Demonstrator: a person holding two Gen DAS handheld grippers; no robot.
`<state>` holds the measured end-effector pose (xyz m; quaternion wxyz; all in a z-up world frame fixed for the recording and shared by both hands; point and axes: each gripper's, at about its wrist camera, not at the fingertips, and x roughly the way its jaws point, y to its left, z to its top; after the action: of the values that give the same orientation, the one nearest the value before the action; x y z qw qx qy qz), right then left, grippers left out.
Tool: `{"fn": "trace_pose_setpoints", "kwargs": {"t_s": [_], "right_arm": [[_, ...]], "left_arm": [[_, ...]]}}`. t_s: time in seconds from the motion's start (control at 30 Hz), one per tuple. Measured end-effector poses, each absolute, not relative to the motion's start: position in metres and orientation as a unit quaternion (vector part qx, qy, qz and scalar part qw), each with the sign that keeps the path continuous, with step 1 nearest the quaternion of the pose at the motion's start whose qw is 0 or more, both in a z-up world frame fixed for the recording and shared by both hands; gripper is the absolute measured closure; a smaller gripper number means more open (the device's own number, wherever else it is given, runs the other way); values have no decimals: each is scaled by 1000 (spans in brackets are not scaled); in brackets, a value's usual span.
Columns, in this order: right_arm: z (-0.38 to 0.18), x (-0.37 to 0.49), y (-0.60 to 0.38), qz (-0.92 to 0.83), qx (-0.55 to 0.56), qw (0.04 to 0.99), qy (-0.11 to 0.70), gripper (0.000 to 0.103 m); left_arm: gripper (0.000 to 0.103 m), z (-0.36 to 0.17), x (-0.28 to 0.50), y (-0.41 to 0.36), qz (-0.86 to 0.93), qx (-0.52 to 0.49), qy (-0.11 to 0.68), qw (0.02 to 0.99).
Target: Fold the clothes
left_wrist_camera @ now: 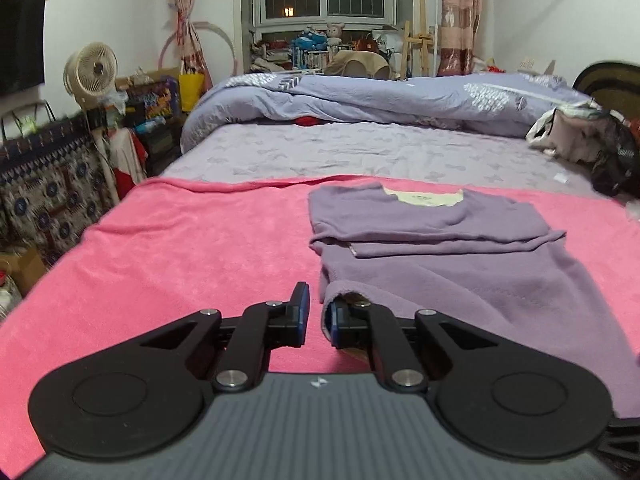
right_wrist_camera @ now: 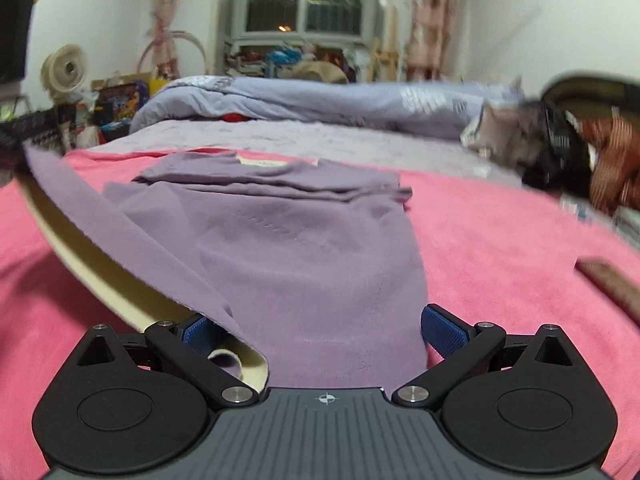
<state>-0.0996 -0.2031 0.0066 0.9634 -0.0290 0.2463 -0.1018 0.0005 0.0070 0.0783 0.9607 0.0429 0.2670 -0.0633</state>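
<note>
Your left fingers [left_wrist_camera: 316, 312] stand nearly together at the lower middle of the left wrist view; the near corner of the purple garment [left_wrist_camera: 460, 280] is draped over the right-hand one, but whether the pads pinch the cloth you cannot tell from this angle. Your right fingers [right_wrist_camera: 312, 328] are spread wide at the bottom of the right wrist view, pressing on nothing; the garment's near hem lies between them, and its left edge is lifted, showing a cream lining that runs off toward the left of the frame.

The purple garment lies on the pink blanket [left_wrist_camera: 180, 248], its far part folded over into a band with a cream neck opening at the top. Beyond the blanket the bed [left_wrist_camera: 320, 152] shows a lilac sheet, and a bunched blue-grey duvet [left_wrist_camera: 380, 96] crosses the middle of the frame. A heap of mixed clothes [left_wrist_camera: 592, 144] crowds the right edge; a small fan [left_wrist_camera: 90, 70] sits at upper left; a dark strip [right_wrist_camera: 612, 284] lies on the blanket at lower right of the right wrist view, blurred.
</note>
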Motion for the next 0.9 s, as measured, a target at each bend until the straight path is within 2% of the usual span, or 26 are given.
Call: {"fn": "trace_pose_setpoints", "kwargs": {"t_s": [0.1,0.27,0.43,0.63,0.73,0.9], "right_arm": [[10,-101,-194,-113,-91,962,232,0],[30,-120,-185,-95,-106,975,170,0],[9,-120,-174,-59,-95,963,245,0],[5,-130,-177,-103,-147,955,238,0],[5,-134,-196,-148,-178,943,238,0],[1,-141,-245,-189,-196,924,270,0]], "left_arm": [[93,84,-6,12,-52,36,250,966],[97,109,-18,25,-34,19,205,978],[97,116,-24,23,-39,25,194,980],[97,112,-28,34,-30,10,202,979],[93,104,-33,47,-19,2,213,977],[90,72,-31,69,-13,-13,267,963]]}}
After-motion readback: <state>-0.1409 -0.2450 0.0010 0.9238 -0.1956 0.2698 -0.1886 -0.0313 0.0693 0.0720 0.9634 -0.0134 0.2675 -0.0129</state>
